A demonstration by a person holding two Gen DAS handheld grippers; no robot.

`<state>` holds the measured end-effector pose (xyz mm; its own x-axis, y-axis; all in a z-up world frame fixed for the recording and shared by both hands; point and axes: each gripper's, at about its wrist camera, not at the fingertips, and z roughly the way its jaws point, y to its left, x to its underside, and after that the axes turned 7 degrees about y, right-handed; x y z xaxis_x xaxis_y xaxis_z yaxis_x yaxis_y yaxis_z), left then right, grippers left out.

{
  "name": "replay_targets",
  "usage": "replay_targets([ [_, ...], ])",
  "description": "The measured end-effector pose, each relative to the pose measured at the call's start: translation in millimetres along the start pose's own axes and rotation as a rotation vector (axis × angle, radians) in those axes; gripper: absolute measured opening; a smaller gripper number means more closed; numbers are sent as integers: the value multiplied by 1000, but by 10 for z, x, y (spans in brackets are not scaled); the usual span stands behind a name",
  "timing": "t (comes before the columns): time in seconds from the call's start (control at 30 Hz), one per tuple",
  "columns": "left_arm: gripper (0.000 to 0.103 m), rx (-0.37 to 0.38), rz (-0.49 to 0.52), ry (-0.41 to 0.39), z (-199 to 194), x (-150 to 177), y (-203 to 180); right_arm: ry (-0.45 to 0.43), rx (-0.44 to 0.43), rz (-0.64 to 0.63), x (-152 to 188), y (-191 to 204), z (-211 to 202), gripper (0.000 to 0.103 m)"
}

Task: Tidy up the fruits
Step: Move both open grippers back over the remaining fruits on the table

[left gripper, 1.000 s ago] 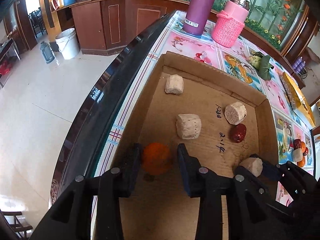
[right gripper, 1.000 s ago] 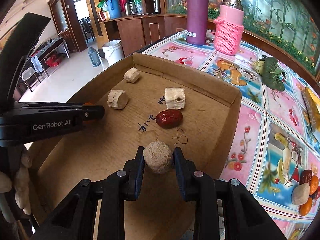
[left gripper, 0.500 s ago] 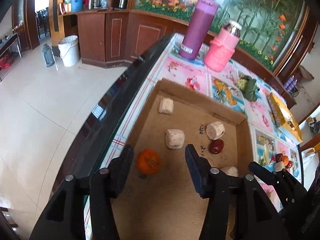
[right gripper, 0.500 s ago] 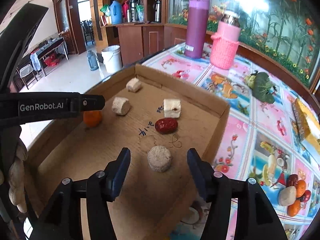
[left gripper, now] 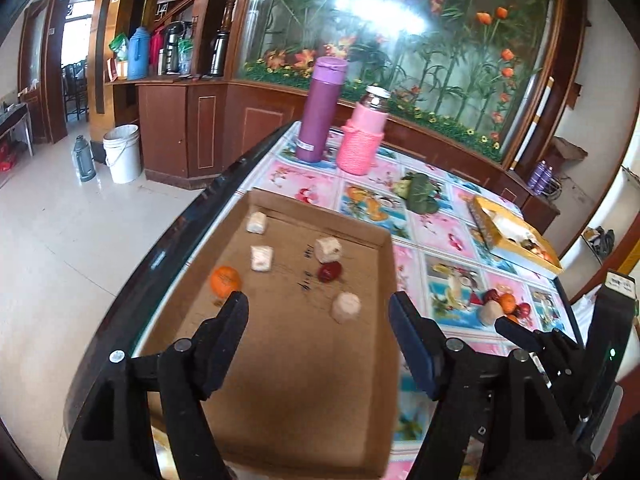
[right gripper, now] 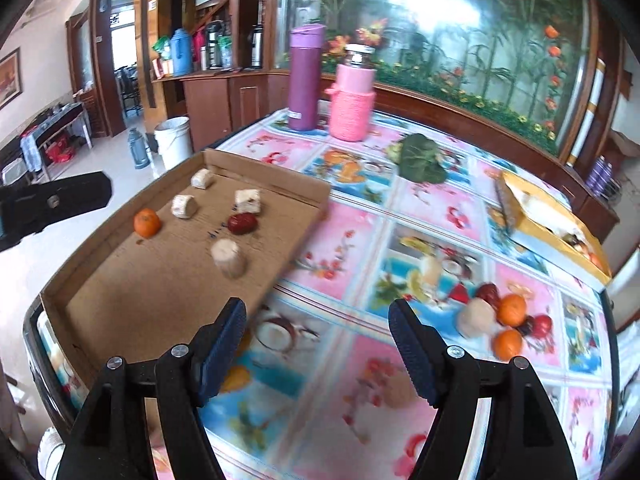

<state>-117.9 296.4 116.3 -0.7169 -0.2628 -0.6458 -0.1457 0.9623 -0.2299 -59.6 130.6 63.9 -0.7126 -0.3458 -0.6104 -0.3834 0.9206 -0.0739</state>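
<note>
Both jaws have just been opening, nothing between them: the left hand-held gripper (left gripper: 318,314) is hovering wide behind the tangerine (left gripper: 226,280) in the cardboard tray (left gripper: 320,380); the right hand-held gripper (right gripper: 316,320) is gaping over the counter (right gripper: 340,380), the beige chunk (right gripper: 229,256) lying ahead-left.

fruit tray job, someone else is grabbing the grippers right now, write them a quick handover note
Left gripper: jaws have just been opening, nothing between them; it hangs over the cardboard tray.
Right gripper: also just opened and empty, above the tablecloth beside the tray.
In the tray: one orange, a red fruit, a round beige piece and three more beige chunks toward the far wall.
Still out: a small pile of oranges, red fruits and a beige piece on the tablecloth to the right.
Left to do: probably move that pile into the tray.
</note>
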Motion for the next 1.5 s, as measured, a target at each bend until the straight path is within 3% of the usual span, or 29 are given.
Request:
replay_targets([
  [0.17, 72, 32, -27, -22, -71, 246, -226, 5, 43, 96, 241, -348, -143, 82],
  [0.33, 73, -6, 28, -12, -19, 416, -486, 18, 71, 196, 444, -653, -241, 82],
  [1.0, 73, 27, 170, 86, 243, 762, -1165, 47, 48, 405, 957, -1365, -246, 85],
  [1.17, 73, 39, 169, 103, 293, 761, -1195, 28, 66, 515, 1167, -1862, -376, 86],
  [1.3, 73, 60, 161, 141, 425, 772, -1235, 34, 67, 698, 1498, -2416, -500, 87],
  [1.5, 73, 81, 192, 204, 628, 854, -1381, 36, 59, 837, 1778, -2804, -594, 87],
])
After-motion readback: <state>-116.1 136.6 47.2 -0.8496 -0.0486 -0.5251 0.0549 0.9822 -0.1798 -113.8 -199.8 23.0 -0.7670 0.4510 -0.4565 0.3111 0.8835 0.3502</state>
